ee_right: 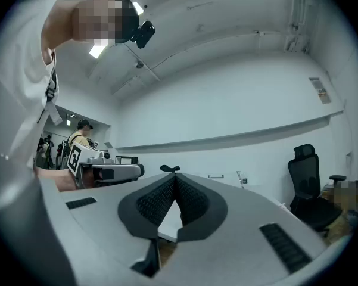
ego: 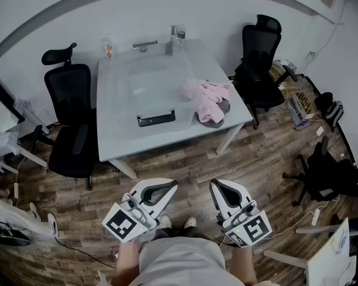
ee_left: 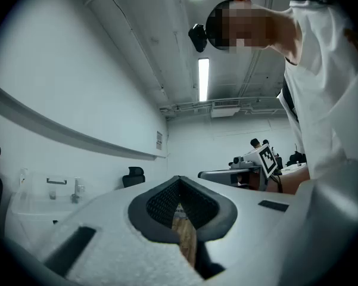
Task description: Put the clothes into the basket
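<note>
1. Nearest the head camera, the left gripper point(ego: 171, 185) and the right gripper point(ego: 217, 184) are being carried level, just in front of the person's body. Both are aiming toward the table point(ego: 167, 137).
2. Each gripper's jaws are meeting at the tips and gripping nothing. Only floor and table edge are showing through the gap behind them. They are probably closed because nothing is within reach yet.
3. Pink clothes point(ego: 207, 97) are lying in a loose heap on the table's right side, well apart from both grippers. They are sitting just beside the right wall of the clear basket point(ego: 137, 82), though whether they are touching it I cannot tell.
4. That basket is occupying the middle of the table with its top open and appears to be holding no clothes.
5. Black office chairs point(ego: 71, 124) are flanking the table, leaving its near edge free to approach.
6. By my judgement, the task is only beginning. The person is going to need to step closer and open a gripper before picking up the clothes.
</note>
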